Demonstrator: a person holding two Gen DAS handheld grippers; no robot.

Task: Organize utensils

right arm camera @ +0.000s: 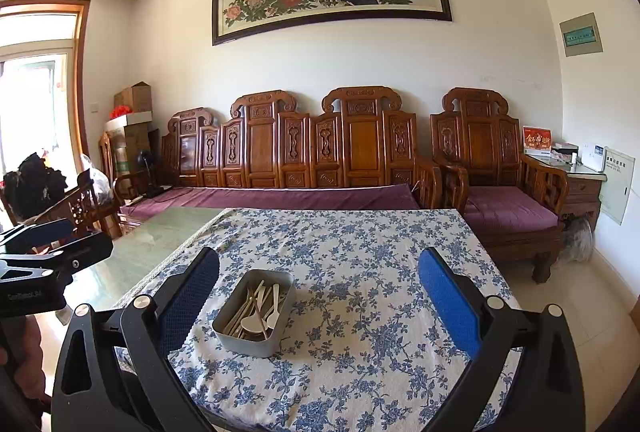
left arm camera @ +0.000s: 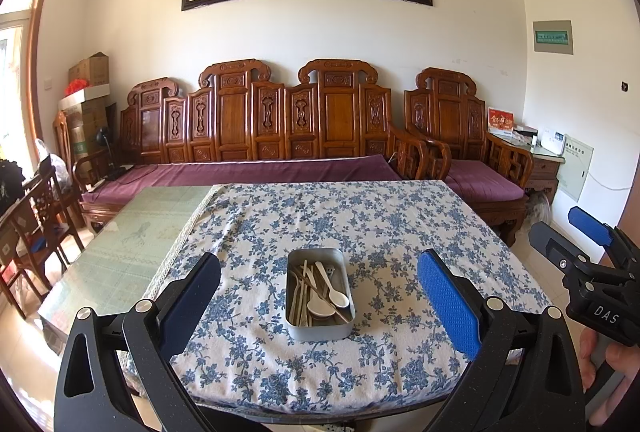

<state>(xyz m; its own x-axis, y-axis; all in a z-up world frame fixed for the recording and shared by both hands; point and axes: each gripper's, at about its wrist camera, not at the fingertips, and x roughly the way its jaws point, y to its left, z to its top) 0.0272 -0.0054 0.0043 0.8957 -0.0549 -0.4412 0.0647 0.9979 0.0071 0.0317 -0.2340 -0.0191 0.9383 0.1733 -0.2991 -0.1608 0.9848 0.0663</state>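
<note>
A grey metal tin (left arm camera: 320,328) stands on the blue-flowered tablecloth (left arm camera: 400,232), near the table's front edge. Inside it lie white spoons (left arm camera: 334,292) and several pale chopsticks and other utensils. My left gripper (left arm camera: 320,272) hovers above and in front of the tin, open, nothing between its blue pads (left arm camera: 448,304). In the right wrist view the tin (right arm camera: 248,340) sits left of centre with the spoons (right arm camera: 256,324) in it. My right gripper (right arm camera: 320,276) is also open and empty, held back from the tin. At the right edge of the left view the right gripper (left arm camera: 576,232) shows too.
The cloth (right arm camera: 380,272) covers the table's right part; bare green glass tabletop (left arm camera: 132,244) lies to the left. A carved wooden sofa (left arm camera: 260,136) with purple cushions runs behind the table, an armchair (left arm camera: 472,152) at right. Wooden chairs (left arm camera: 36,224) and boxes stand at left.
</note>
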